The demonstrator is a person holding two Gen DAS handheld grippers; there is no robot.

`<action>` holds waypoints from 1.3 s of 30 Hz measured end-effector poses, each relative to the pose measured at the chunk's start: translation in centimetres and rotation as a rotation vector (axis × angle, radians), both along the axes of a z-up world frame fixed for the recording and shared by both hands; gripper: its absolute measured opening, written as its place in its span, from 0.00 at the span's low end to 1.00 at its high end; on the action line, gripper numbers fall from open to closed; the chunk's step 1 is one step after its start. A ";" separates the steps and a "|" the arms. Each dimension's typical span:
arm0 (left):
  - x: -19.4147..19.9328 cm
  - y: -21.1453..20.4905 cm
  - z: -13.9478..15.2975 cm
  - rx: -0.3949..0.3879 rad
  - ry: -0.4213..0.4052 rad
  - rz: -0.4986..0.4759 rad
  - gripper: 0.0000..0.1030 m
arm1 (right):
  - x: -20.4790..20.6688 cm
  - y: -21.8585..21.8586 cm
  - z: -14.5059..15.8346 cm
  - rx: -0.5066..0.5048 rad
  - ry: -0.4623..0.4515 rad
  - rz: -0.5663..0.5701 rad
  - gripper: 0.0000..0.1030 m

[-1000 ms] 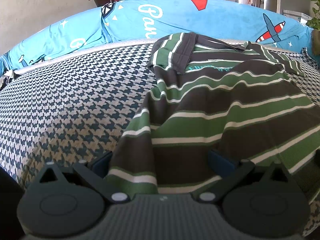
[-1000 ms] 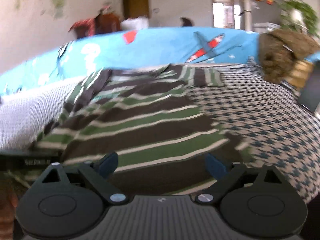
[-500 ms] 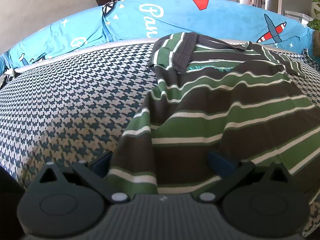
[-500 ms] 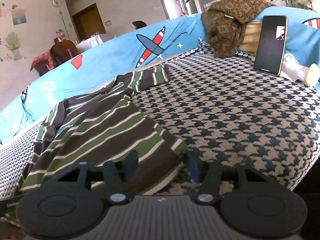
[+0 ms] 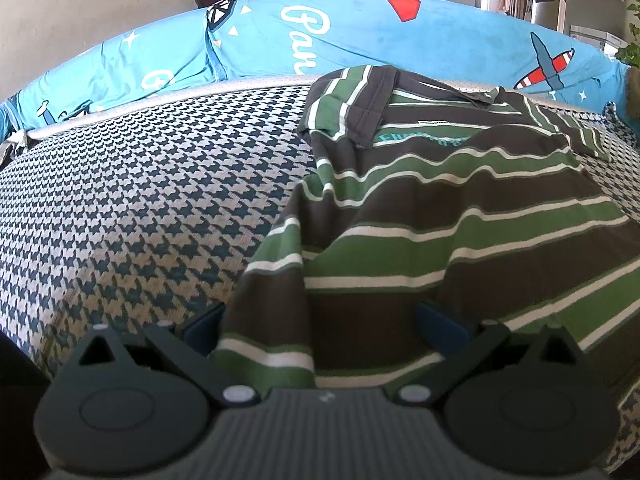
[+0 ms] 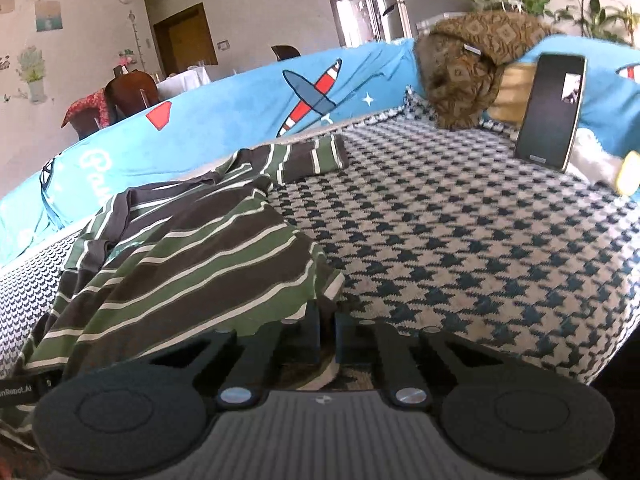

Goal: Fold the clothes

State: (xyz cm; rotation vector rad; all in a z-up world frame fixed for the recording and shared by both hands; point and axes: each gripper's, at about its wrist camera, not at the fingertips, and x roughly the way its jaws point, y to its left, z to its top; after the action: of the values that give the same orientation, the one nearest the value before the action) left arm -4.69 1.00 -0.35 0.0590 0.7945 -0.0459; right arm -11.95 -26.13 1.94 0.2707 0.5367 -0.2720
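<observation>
Shirt (image 5: 460,216), striped green, brown and white, lies spread on the houndstooth bed cover (image 5: 140,208), collar toward the blue airplane-print bumper (image 5: 280,32) and hem toward you. What has changed is on your right: a second ago the right gripper (image 6: 327,336) stood wide open over the hem; half a second ago its fingers were narrowing at the shirt's near corner; now they are drawn almost together, with the corner of the hem caught between them. Your left gripper (image 5: 320,320) has not moved in that time. Its fingers stay spread wide, the shirt's left hem and a raised fold of cloth lying between them, nothing pinched.

That leaves one bottom corner secured and the other only straddled. By the look of it, a lift of the hem toward the collar would need the left fingers shut on their side too, or the cloth will drag unevenly. Both sleeves look turned in at the shoulders, the right one (image 6: 316,158) lying flat near the bumper, though the body is rumpled. A phone (image 6: 554,110) is propped at the far right, well clear.
</observation>
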 end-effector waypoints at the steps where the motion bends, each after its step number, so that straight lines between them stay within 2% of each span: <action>1: 0.0 0.0 0.0 -0.003 0.001 0.001 1.00 | -0.1 0.2 0.2 -0.017 -0.003 0.001 0.09; 8: -0.1 0.3 0.5 -0.039 0.005 -0.008 1.00 | -1.5 1.4 1.3 -0.142 -0.021 -0.003 0.08; 16: -1.0 0.9 1.3 -0.087 0.002 -0.026 1.00 | -4.3 0.9 1.8 -0.130 -0.003 -0.060 0.07; 20: -2.0 1.2 1.6 -0.093 0.006 -0.036 1.00 | -4.7 0.7 1.6 -0.108 0.051 -0.086 0.07; 23: -2.4 1.5 1.8 -0.102 0.009 -0.030 1.00 | -4.9 0.0 1.5 -0.081 0.077 -0.147 0.07; 28: -2.3 1.9 1.8 -0.099 0.013 -0.004 1.00 | -5.4 -0.3 1.7 -0.082 0.057 -0.177 0.08; 34: -2.1 2.6 1.9 -0.113 0.015 0.029 1.00 | -5.1 1.2 1.6 -0.081 0.023 -0.021 0.10; 39: -1.9 3.2 2.0 -0.124 0.017 0.056 1.00 | -4.5 2.5 1.0 -0.019 0.040 0.110 0.12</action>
State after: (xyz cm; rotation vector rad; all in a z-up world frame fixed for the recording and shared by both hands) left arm -6.64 4.19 1.68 -0.0815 0.8086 -0.0430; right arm -16.41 -23.67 2.96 0.2169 0.5858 -0.1758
